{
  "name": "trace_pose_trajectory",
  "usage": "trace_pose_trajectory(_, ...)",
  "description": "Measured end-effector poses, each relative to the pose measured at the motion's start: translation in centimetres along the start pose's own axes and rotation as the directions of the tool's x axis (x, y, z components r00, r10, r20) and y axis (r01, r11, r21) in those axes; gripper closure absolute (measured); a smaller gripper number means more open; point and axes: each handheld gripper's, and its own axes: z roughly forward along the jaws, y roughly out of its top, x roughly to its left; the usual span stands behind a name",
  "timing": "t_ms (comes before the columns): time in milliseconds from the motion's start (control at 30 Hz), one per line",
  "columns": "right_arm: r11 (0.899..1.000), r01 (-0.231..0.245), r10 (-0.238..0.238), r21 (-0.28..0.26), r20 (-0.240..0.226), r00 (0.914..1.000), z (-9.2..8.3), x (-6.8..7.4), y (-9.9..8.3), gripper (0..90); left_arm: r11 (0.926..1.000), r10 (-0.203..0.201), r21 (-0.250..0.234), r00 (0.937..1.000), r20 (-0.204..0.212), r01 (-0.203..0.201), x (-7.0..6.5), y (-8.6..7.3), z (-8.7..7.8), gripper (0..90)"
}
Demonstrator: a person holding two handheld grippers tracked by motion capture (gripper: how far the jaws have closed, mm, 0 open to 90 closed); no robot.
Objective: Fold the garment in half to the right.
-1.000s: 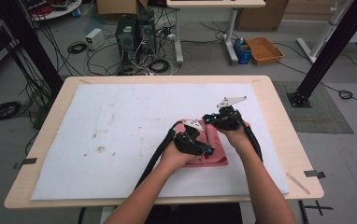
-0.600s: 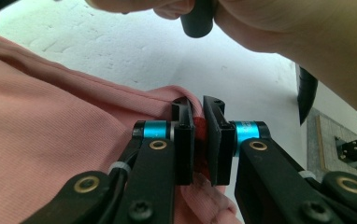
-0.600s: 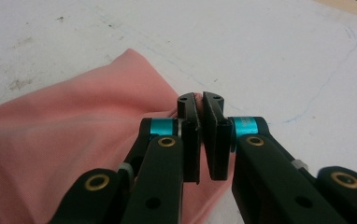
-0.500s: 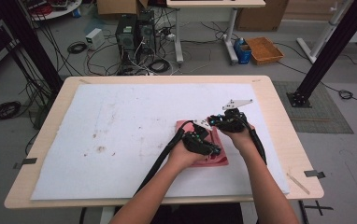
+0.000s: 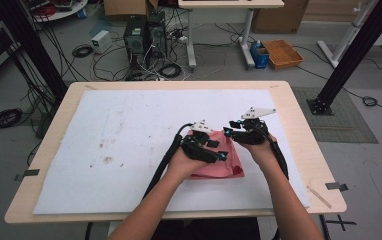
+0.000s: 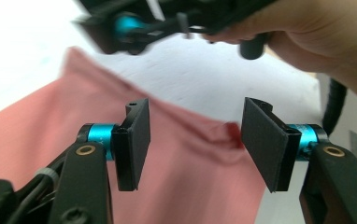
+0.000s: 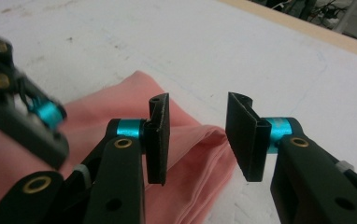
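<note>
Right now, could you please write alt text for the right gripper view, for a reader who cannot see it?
The right gripper hangs with its two black jaws open above the folded edge of a pink cloth on a white table cover. The left gripper shows blurred at the left.

The white sheet (image 5: 129,145) covering the table (image 5: 299,120) lies bare to the left and far side of the pink cloth (image 5: 226,162), leaving wide passage there. Over the cloth, the left gripper (image 5: 219,150) and right gripper (image 5: 231,131) crowd close together, both with jaws apart.
</note>
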Motion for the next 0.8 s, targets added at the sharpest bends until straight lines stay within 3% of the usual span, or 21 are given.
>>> trace_pose_trajectory(300,0.998,0.040,-0.039,0.039,-0.019,0.9991,0.4,1.4,-1.2,59.8,0.9987,-0.034,-0.041,0.9923,-0.119,0.030,2.7,-2.9,-5.7,37.7)
trace_pose_trajectory(433,0.998,0.038,-0.036,0.042,-0.027,0.9990,-0.2,2.0,-1.8,59.8,0.9956,-0.068,-0.073,0.9889,-0.132,0.059,3.6,-4.6,-7.9,37.5)
trace_pose_trajectory(633,0.994,0.084,-0.083,0.065,-0.028,0.9962,-1.1,3.6,-3.2,60.4,0.9923,-0.084,-0.104,0.9842,-0.156,0.068,3.9,-6.6,-10.6,36.9)
trace_pose_trajectory(700,0.994,0.091,-0.088,0.068,-0.044,0.9951,-1.3,4.3,-3.8,60.4,0.9930,-0.087,-0.095,0.9763,-0.198,0.070,4.2,-7.4,-11.9,36.8)
trace_pose_trajectory(800,0.992,0.095,-0.089,0.083,-0.063,0.9940,-1.3,5.0,-4.4,60.4,0.9920,-0.094,-0.103,0.9704,-0.222,0.073,4.4,-8.1,-12.7,36.7)
